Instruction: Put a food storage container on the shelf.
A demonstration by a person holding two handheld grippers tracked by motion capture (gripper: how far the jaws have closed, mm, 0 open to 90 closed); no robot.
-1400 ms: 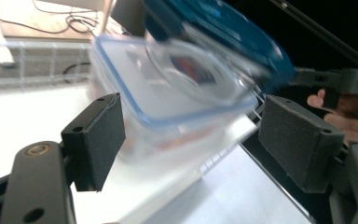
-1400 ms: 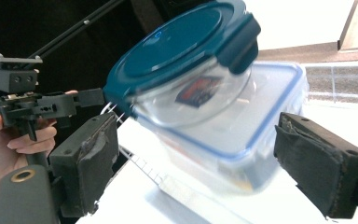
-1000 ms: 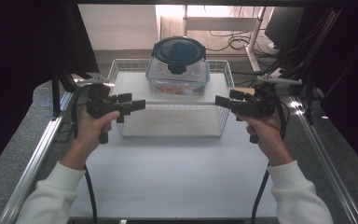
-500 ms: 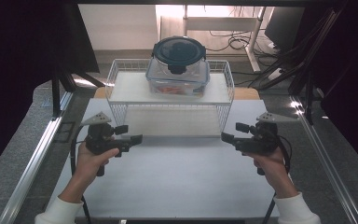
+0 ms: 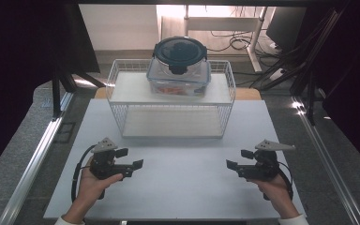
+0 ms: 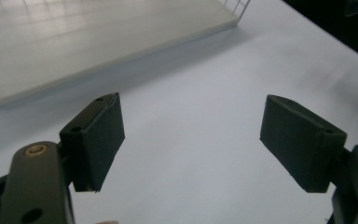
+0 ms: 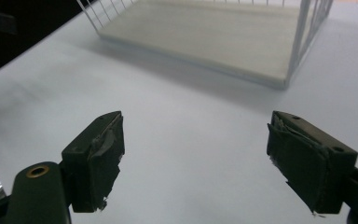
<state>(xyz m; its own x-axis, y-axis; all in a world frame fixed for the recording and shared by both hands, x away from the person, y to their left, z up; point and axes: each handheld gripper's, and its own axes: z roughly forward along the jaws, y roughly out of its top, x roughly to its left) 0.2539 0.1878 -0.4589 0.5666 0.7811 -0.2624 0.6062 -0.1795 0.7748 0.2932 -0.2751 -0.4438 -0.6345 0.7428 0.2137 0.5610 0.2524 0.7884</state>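
Both grippers have drawn back toward the person since a second ago, when they were raised at the front corners of the white wire rack (image 5: pixel 171 105); half a second ago they were already partway back. The left gripper (image 5: pixel 130 159) now sits low over the near left part of the white surface (image 5: pixel 178 187), held in the person's left hand (image 5: pixel 91 180), and the right gripper (image 5: pixel 236 159) sits over the near right part, held in the right hand (image 5: pixel 276 187). The two point inward at each other, well apart. In each gripper view the black jaws stand wide apart with nothing between them, only bare surface beneath. The rack is unmoved at the far middle of the surface, well apart from both grippers. On its upper shelf rests a clear food container (image 5: pixel 179 70) with a dark round lid; something orange shows through its wall. No brand, label or writing can be read anywhere.
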